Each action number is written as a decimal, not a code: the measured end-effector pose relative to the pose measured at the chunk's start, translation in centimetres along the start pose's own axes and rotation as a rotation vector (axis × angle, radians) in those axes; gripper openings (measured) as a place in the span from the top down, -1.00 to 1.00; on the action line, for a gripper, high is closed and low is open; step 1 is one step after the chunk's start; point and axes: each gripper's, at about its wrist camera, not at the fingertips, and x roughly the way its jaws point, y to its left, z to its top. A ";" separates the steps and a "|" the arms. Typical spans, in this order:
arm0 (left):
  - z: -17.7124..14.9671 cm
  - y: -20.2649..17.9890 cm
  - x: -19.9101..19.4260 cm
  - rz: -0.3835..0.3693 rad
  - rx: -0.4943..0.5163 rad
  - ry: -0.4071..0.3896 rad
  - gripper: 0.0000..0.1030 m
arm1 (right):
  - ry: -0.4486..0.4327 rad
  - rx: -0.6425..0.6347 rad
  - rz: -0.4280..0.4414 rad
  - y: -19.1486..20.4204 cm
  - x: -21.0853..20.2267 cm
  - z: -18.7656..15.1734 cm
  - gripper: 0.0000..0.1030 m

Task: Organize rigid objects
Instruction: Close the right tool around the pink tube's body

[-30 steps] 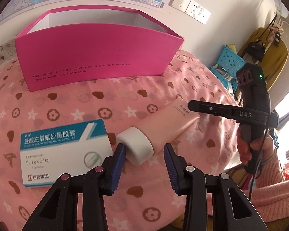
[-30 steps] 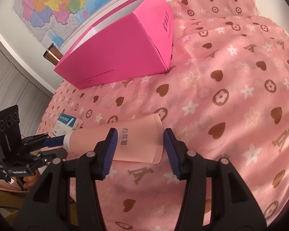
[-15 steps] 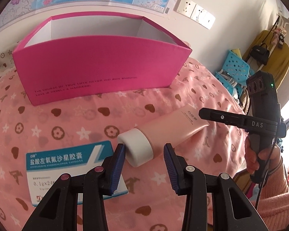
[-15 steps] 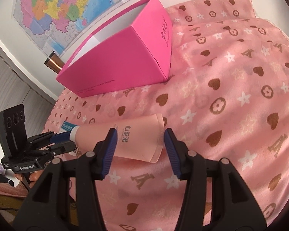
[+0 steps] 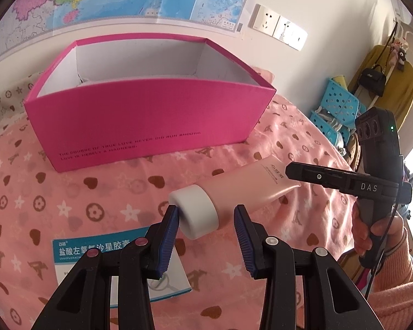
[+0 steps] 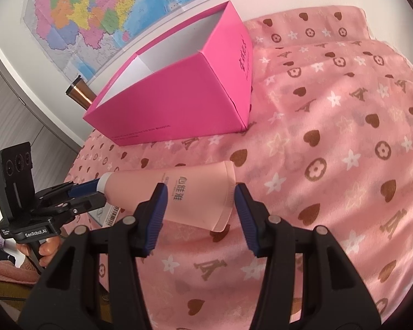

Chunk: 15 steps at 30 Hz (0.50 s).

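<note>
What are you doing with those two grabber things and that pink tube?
A person holds a gripper in each hand, both at one pink tube lying on the pink blanket. The left gripper is open around the tube's white cap. The right gripper is open around the flat end. Neither has squeezed it. The open pink box stands behind, and a medicine box lies near the left gripper.

Magenta box (image 5: 151,115), peach tube (image 5: 247,184) with white cap (image 5: 195,211), pink heart-and-star patterned cloth (image 6: 330,137).
</note>
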 end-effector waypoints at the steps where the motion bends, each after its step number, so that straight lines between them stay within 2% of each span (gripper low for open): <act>1: 0.0 0.0 -0.1 0.002 0.002 -0.003 0.21 | -0.001 -0.002 -0.001 0.1 0.0 0.0 -0.03; 15: 1.0 0.0 -1.4 0.025 0.025 -0.055 0.21 | -0.038 -0.032 0.009 1.1 -0.8 1.2 -0.04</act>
